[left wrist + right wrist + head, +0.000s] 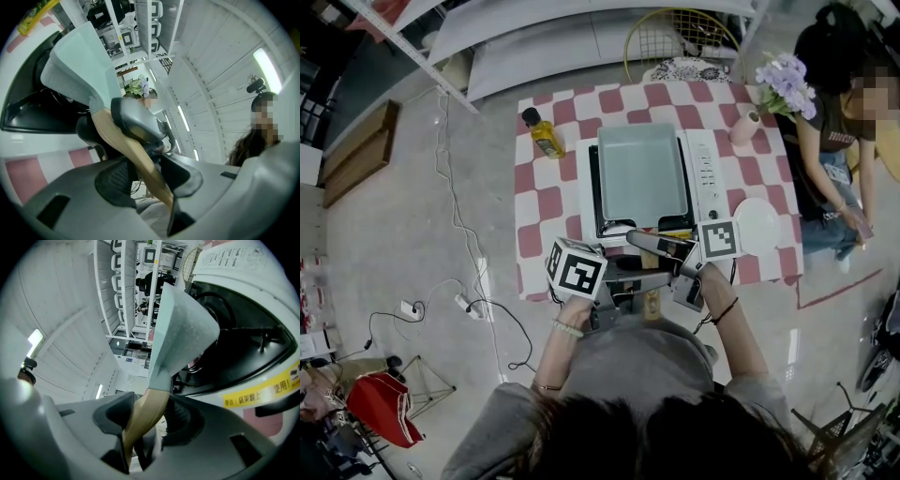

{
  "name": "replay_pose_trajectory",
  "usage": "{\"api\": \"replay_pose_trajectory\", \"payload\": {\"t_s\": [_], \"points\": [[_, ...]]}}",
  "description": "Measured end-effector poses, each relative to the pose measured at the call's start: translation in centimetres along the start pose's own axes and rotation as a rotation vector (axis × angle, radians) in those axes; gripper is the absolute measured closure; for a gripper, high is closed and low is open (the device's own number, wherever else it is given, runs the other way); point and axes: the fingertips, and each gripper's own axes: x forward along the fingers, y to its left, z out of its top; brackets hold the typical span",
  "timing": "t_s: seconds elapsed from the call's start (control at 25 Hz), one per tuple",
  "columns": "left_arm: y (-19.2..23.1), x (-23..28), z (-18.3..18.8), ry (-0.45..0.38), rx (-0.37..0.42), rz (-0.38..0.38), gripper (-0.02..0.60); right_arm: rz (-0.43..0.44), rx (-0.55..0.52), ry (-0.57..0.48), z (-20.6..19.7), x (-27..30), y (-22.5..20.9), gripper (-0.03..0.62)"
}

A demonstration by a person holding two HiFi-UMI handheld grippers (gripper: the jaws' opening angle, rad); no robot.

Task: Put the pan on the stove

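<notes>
A pale grey-green rectangular pan [642,173] lies over the black top of the white stove [705,169] on the checkered table. Its wooden handle [652,304] points back toward me. My left gripper [623,286] and my right gripper [663,247] are both shut on that handle. The left gripper view has the handle [136,154] running between the left gripper's [140,174] pads, with the pan [79,61] tilted above the stove [33,110]. Between the right gripper's [146,420] pads sits the handle [145,414], the pan [180,329] over the burner [243,333]. Whether pan and stove touch I cannot tell.
A yellow oil bottle [546,137] stands on the table left of the stove. A vase of purple flowers [780,86] and a white plate [757,225] are to its right. A person [834,141] sits at the table's right side. Cables [459,300] lie on the floor at left.
</notes>
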Motion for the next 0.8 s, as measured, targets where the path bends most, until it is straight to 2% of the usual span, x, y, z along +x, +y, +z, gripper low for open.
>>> {"api": "replay_pose_trajectory", "payload": {"t_s": [0.36,0.48,0.8], "points": [[0.19,0.02,0.00,-0.007,-0.012,0.000,0.419,-0.008,0.018,0.005,-0.10,-0.03,-0.43,0.393],[0.61,-0.10,0.03,-0.007,-0.007,0.023,0.418,-0.009,0.024,0.005,-0.12,-0.08,-0.47,0.393],[0.52,0.16,-0.19,-0.012,-0.018,-0.001,0.419,0.003,0.017,0.007,-0.18,-0.04,-0.69,0.393]]}}
